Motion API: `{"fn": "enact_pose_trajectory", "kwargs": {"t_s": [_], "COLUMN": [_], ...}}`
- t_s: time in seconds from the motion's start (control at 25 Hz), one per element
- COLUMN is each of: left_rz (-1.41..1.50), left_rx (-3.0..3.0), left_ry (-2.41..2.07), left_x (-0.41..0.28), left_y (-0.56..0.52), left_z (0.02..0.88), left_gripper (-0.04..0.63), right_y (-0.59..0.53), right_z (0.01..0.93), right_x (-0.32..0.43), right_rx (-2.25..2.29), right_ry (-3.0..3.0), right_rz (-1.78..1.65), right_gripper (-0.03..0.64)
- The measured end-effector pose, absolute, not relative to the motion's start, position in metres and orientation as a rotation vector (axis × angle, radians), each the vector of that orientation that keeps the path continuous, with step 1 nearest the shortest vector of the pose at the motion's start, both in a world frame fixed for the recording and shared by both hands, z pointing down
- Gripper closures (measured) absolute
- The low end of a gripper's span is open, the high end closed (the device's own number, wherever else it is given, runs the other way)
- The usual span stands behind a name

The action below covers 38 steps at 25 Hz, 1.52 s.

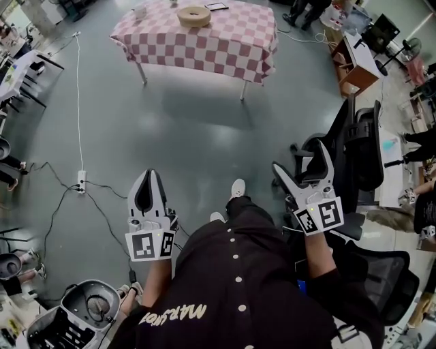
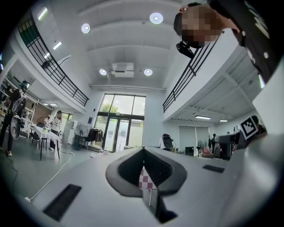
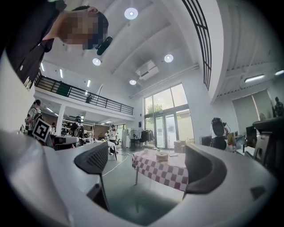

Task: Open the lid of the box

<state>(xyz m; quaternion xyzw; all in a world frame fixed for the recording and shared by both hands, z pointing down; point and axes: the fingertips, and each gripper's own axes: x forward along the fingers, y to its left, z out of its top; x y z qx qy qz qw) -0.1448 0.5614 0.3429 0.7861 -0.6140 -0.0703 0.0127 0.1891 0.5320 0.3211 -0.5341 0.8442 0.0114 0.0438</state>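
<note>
The box is a round beige one with its lid on. It sits on a table with a pink-and-white checked cloth across the floor, far from both grippers. My left gripper is held low at my left side, jaws shut with nothing in them. My right gripper is at my right side, jaws open and empty. In the right gripper view the box and the table show between the spread jaws. In the left gripper view only a sliver of the checked cloth shows past the closed jaws.
Black office chairs stand close on my right. A power strip with cables lies on the floor to the left. Round equipment sits at bottom left. A wooden desk is at the far right. A white cup and a dark tablet share the table.
</note>
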Motion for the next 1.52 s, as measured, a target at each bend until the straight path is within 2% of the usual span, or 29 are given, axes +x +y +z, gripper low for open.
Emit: {"fn": "enact_pose_trajectory", "kwargs": {"t_s": [0.68, 1.52], "left_rz": [-0.212, -0.209], "left_rx": [2.411, 2.379], "left_ry": [-1.980, -2.049], "left_x": [-0.152, -0.120], "left_y": [0.487, 0.348], "left_z": [0.343, 0.329], "left_gripper": [0.584, 0.584], "right_y": [0.442, 0.287], "right_z": [0.329, 0.320], "right_x": [0.182, 0.210], "right_rx": [-1.578, -1.507], "right_ry": [2.606, 2.641], "right_rz": [0.009, 0.048], "right_gripper": [0.084, 0.081]}}
